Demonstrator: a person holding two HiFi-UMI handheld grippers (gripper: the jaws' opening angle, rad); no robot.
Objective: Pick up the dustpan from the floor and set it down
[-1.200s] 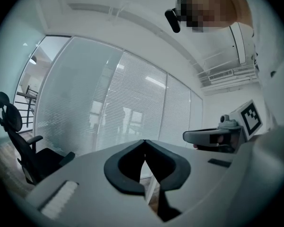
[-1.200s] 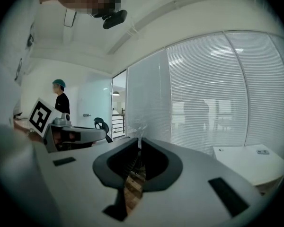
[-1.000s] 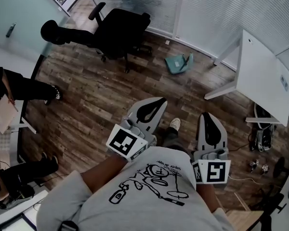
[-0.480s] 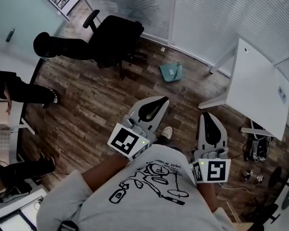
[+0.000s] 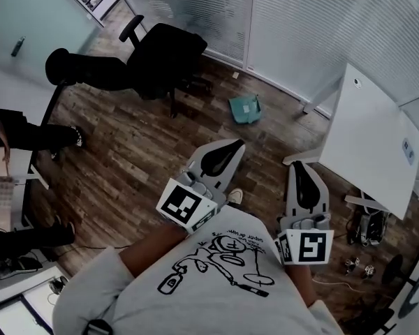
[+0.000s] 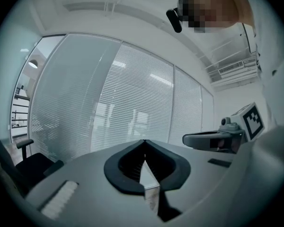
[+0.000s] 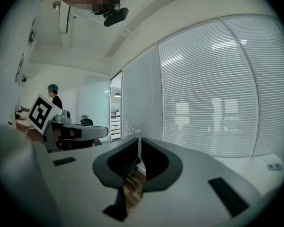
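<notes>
A teal dustpan point(image 5: 244, 109) lies on the wooden floor near the blinds wall, ahead of both grippers and well apart from them. My left gripper point(image 5: 237, 144) is held out level in front of my body, its jaws shut with nothing between them; the left gripper view shows its tips point(image 6: 143, 141) meeting against the blinds. My right gripper point(image 5: 297, 165) is held level beside it, also shut and empty, its tips point(image 7: 138, 139) together in the right gripper view. The dustpan shows in neither gripper view.
A black office chair point(image 5: 169, 54) stands at the left of the dustpan. A white table point(image 5: 370, 138) stands at the right, with cables and small gear point(image 5: 366, 229) on the floor under it. A person's legs point(image 5: 21, 135) are at the far left.
The floor has slid down and left in the head view: the dustpan, chair and table lie nearer me. Both grippers keep the same shut pose in front of my body.
</notes>
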